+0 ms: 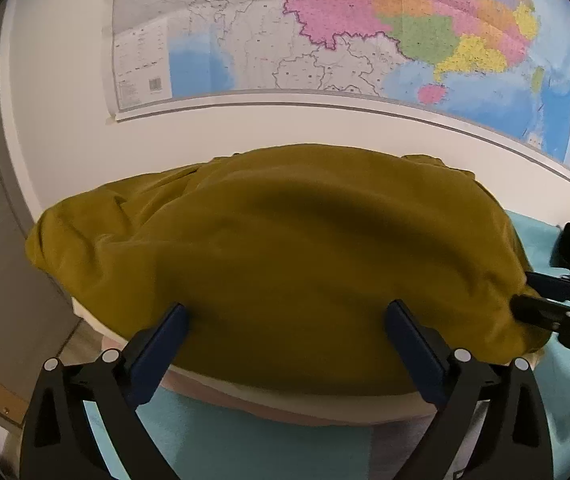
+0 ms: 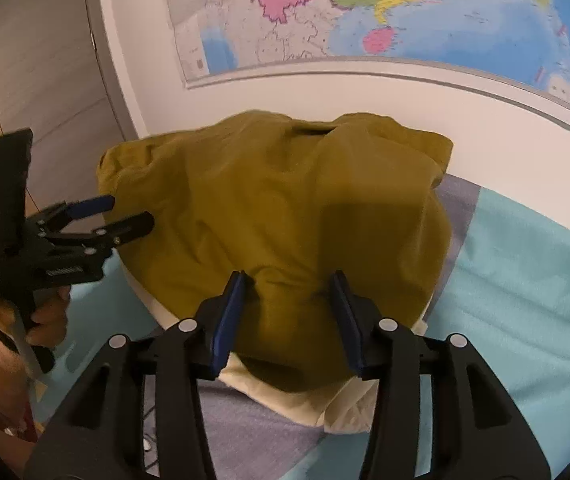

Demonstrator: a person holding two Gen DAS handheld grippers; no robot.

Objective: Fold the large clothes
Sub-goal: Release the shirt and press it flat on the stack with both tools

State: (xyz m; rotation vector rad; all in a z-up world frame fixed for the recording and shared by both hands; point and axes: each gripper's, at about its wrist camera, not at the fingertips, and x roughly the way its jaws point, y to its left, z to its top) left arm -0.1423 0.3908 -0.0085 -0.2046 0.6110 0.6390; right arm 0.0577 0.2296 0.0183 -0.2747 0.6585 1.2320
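A large mustard-yellow garment [image 1: 285, 248] lies folded into a broad, rumpled heap, its top layer smooth with soft creases. It spreads just ahead of the left fingers [image 1: 173, 320], wider than their gap. In the right view its near hem bunches between the right fingers [image 2: 237, 292].

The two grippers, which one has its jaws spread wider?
The left gripper: its jaws stand wide apart over the mustard garment; the right gripper is narrower.
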